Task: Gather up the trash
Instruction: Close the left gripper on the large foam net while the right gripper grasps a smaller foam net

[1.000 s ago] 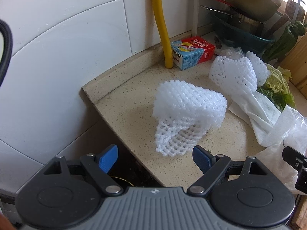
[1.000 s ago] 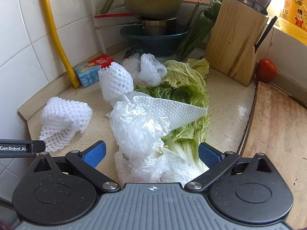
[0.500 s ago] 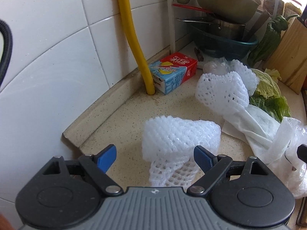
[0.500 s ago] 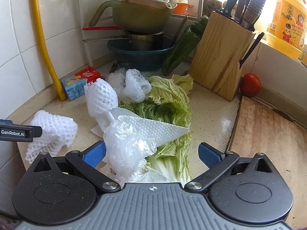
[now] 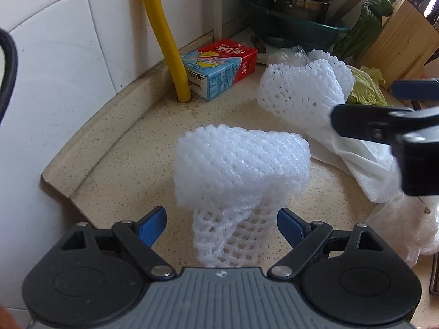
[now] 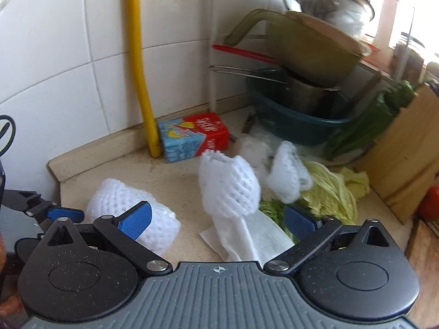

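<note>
A white foam fruit net [image 5: 238, 170] lies on the speckled counter; my open, empty left gripper [image 5: 221, 223] has its lower end between the fingertips. It also shows in the right wrist view [image 6: 131, 205]. A second foam net [image 6: 229, 186] lies on a white paper towel [image 6: 247, 240], just ahead of my open, empty right gripper [image 6: 216, 218]. A third net [image 6: 288, 175] lies on cabbage leaves [image 6: 332, 192]. A red and blue drink carton [image 5: 219, 68] lies by the wall. A clear plastic bag [image 5: 408, 224] is at the right.
A yellow pipe [image 5: 164, 35] rises from the counter by the tiled wall. Stacked pots and a teal basin [image 6: 301, 120] stand at the back. A wooden knife block [image 6: 406, 153] and a tomato [image 6: 429, 203] are on the right. The counter's edge [image 5: 59, 189] is at the left.
My left gripper has moved closer, with the foam net's lower end now between its fingers. My right gripper has swung left and forward over the second net and paper towel.
</note>
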Tool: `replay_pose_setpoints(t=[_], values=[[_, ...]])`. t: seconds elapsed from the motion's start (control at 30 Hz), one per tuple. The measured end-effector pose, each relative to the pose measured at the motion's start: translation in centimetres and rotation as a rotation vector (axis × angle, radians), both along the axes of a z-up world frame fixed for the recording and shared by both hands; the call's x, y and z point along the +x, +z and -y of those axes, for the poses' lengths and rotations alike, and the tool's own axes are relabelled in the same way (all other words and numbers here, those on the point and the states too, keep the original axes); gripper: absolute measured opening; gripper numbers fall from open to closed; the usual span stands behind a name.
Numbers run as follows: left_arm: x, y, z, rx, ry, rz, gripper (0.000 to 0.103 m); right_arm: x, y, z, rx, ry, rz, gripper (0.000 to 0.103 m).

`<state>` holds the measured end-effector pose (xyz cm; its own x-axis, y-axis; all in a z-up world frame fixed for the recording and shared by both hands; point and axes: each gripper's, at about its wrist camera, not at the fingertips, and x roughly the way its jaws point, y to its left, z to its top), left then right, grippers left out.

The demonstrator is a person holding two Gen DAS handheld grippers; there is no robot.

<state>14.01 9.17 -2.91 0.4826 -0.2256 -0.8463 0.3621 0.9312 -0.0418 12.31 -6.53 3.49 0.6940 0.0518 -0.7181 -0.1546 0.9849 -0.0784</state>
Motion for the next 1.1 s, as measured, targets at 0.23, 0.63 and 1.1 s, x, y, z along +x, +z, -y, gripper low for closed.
replay_pose_setpoints(t=[0.23,0.63,1.1], values=[[-0.2,-1.1,-0.5,-0.048,-0.025,0.0,0.084,3.7,-2.7,-3.3,0.012,0.219,-0.109,0.103],[-0.5,-0.9,0.6,-0.064,-0.119,0.016,0.076,5.6,-3.9,-0.8,0.29,0.2,-0.286,0.048],[1.5,0.8,-1.0,-0.185,-0.081,0.001,0.083,5.0,0.3,2.7,0.243,0.137,-0.14,0.094]])
